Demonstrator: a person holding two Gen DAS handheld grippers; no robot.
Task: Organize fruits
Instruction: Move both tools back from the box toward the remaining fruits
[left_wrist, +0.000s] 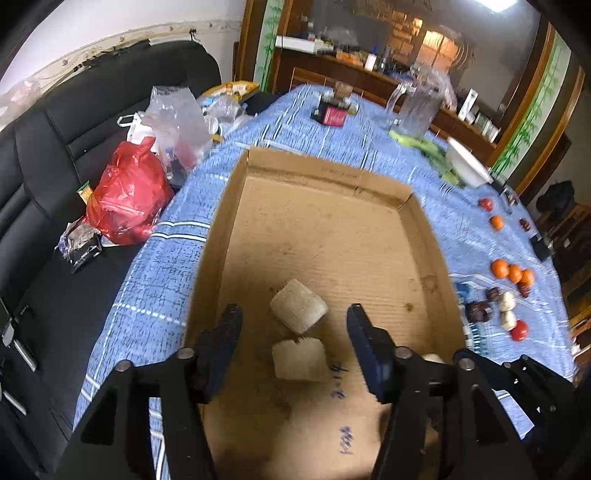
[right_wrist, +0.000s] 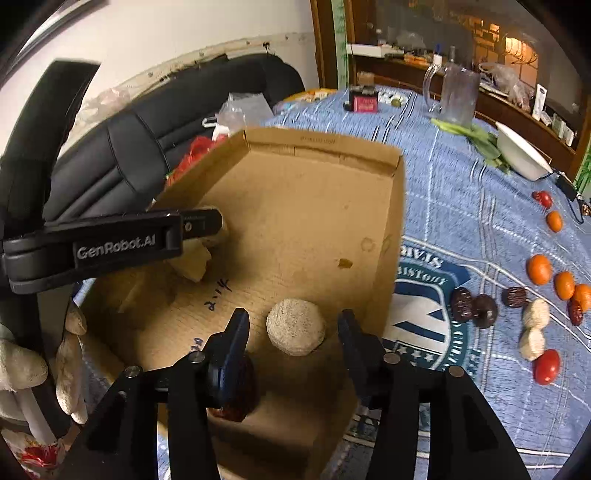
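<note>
Cardboard tray is sitting on the blue checked tablecloth, and both my tools are hanging over its near end, angled steeply down.

My left gripper is standing partly open, gripping nothing. Two pale, rough-skinned chunks are lying on the tray floor in the gap: one just ahead of the fingertips, the other nearer the camera, neither touching the pads.

My right gripper is likewise standing partly open. A pale round fruit is resting on the cardboard between its fingers, clear of both pads. A dark red fruit is lying just behind the left finger; I cannot tell whether it is touching.

From the right wrist view, the left tool's arm is reaching across the tray, with a gloved hand at the edge.

Outside, on the cloth to the right, oranges, dark dates, pale pieces and a red tomato are waiting.
</note>
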